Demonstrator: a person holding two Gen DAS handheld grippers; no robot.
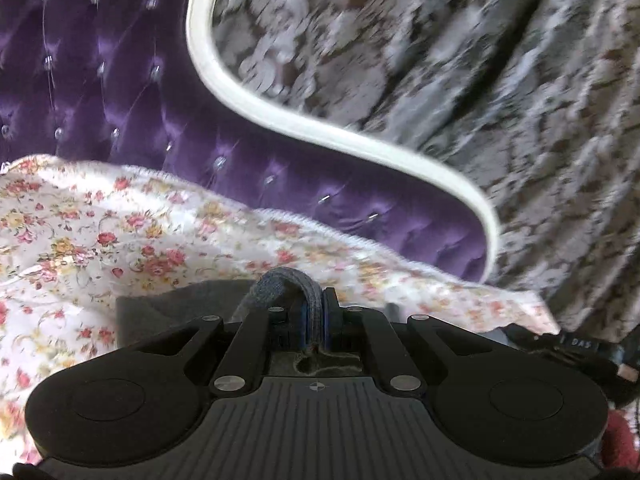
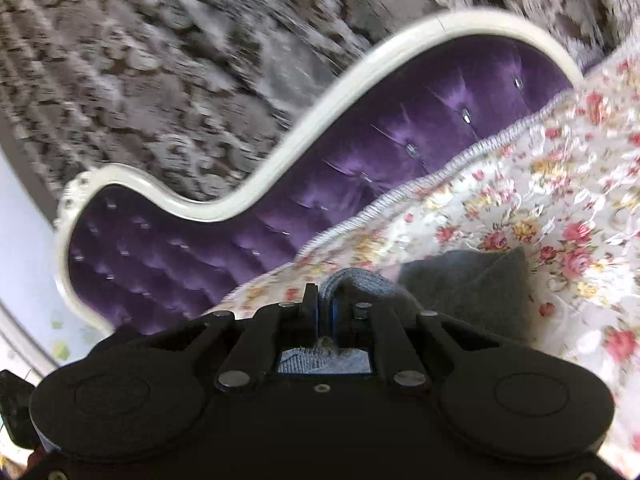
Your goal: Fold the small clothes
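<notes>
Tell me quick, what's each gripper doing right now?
Left gripper: closed on a fold of the grey garment.
Right gripper: closed on the grey garment's ribbed edge.

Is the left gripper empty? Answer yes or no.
No: the left gripper is shut on a fold of the grey-blue knit garment, above the floral bedspread.

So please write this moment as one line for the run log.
left tool: shut on grey garment | right tool: shut on grey garment | surface: floral bedspread | background: purple headboard
</notes>
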